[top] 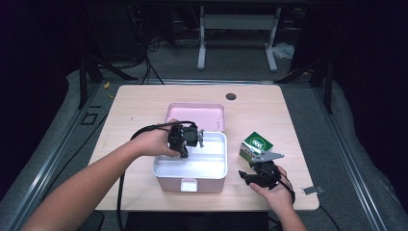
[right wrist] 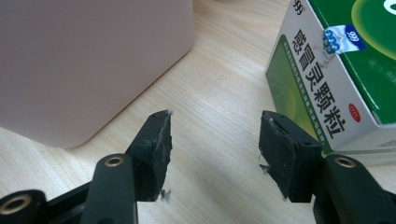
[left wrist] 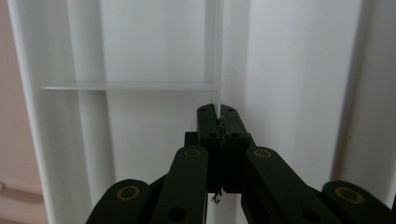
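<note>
A pink storage box (top: 190,183) with a white inner tray (left wrist: 299,70) stands open at the table's middle. My left gripper (top: 191,140) reaches down into it. In the left gripper view this gripper (left wrist: 219,116) is shut on the edge of a thin white divider (left wrist: 217,56) that stands upright in the tray; a second divider (left wrist: 126,86) crosses it. My right gripper (top: 257,164) rests low on the table to the right of the box. It stands open (right wrist: 215,135) with bare wood between its fingers. A green and white medicine carton (right wrist: 336,79) lies just beside its right finger.
The box's pink lid (top: 195,117) lies flat behind the box. The medicine carton (top: 256,144) sits between the box and the table's right edge. A dark round hole (top: 231,96) marks the wooden tabletop (top: 144,101) at the back. A small metal piece (top: 312,190) lies near the front right corner.
</note>
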A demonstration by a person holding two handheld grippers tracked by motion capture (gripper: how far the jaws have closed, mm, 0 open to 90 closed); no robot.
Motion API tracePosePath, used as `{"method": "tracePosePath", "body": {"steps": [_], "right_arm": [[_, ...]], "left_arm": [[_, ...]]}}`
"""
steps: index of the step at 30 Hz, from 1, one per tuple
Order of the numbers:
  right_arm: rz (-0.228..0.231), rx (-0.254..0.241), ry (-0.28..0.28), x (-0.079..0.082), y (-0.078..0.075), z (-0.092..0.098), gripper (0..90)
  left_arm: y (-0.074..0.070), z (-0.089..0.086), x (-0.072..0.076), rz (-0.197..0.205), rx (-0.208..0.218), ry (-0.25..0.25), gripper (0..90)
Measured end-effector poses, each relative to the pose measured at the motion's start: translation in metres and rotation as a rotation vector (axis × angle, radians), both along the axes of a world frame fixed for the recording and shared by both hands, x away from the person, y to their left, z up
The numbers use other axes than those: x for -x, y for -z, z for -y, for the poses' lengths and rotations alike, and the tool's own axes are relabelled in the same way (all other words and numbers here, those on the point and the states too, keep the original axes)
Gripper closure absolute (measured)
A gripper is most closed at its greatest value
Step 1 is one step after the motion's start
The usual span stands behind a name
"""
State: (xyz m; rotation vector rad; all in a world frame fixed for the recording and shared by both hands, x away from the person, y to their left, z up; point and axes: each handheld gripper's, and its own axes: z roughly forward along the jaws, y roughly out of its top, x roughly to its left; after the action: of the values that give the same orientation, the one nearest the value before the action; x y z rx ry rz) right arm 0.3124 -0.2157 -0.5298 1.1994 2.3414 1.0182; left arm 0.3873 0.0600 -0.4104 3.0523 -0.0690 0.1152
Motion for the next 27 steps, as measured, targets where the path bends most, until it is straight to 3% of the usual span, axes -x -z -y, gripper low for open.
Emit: {"method": "tracePosePath", "body": {"steps": [1,2,3,8,12,13,14,15,17,19,22,23,25,26,27], "right_arm": [[0.001,0.001,-0.001,0.0,0.0,0.0,43.5],[0.001,0.001,-0.001,0.0,0.0,0.0,43.5],[0.0,0.0,0.001,0.0,0.0,0.0,43.5],[0.002,-0.006,0.009,0.001,-0.001,0.0,43.5],[0.007,-0.012,0.002,0.001,-0.001,0.001,43.4],[0.009,-0.005,0.008,0.002,-0.001,0.001,43.4],[0.01,-0.004,0.011,0.002,-0.001,0.001,43.4],[0.01,-0.004,0.011,0.002,-0.001,0.001,43.4],[0.007,-0.007,0.015,0.002,-0.002,0.001,43.4],[0.01,-0.008,0.016,0.002,-0.002,0.001,43.4],[0.014,-0.02,0.01,0.002,-0.003,0.0,43.4],[0.01,-0.022,0.006,0.002,-0.003,0.0,43.4],[0.02,-0.018,0.017,0.002,-0.004,-0.002,43.4],[0.023,-0.018,0.019,0.002,-0.004,-0.003,43.4],[0.023,-0.018,0.019,0.002,-0.004,-0.003,43.4]], "left_arm": [[-0.007,-0.002,0.002,0.033,0.01,-0.006,89.4],[-0.007,-0.002,0.002,0.033,0.01,-0.006,89.4],[-0.014,-0.005,0.004,0.073,0.039,-0.017,89.4],[-0.047,-0.027,0.004,0.081,0.091,-0.066,89.4],[-0.056,-0.067,-0.004,0.085,0.101,-0.177,89.4],[-0.054,-0.08,-0.007,0.085,0.094,-0.205,89.4],[-0.048,-0.104,-0.01,0.089,0.079,-0.272,89.4],[-0.048,-0.104,-0.01,0.089,0.079,-0.272,89.4],[-0.04,-0.137,-0.014,0.07,0.072,-0.353,89.4],[-0.03,-0.173,-0.018,0.058,0.102,-0.458,89.4],[-0.012,-0.213,-0.02,0.033,0.152,-0.604,89.4],[-0.003,-0.226,-0.021,0.007,0.172,-0.659,89.4],[0.015,-0.244,-0.022,-0.023,0.224,-0.753,89.4],[0.033,-0.254,-0.023,-0.044,0.217,-0.835,89.4],[0.033,-0.254,-0.023,-0.044,0.217,-0.835,89.4]]}}
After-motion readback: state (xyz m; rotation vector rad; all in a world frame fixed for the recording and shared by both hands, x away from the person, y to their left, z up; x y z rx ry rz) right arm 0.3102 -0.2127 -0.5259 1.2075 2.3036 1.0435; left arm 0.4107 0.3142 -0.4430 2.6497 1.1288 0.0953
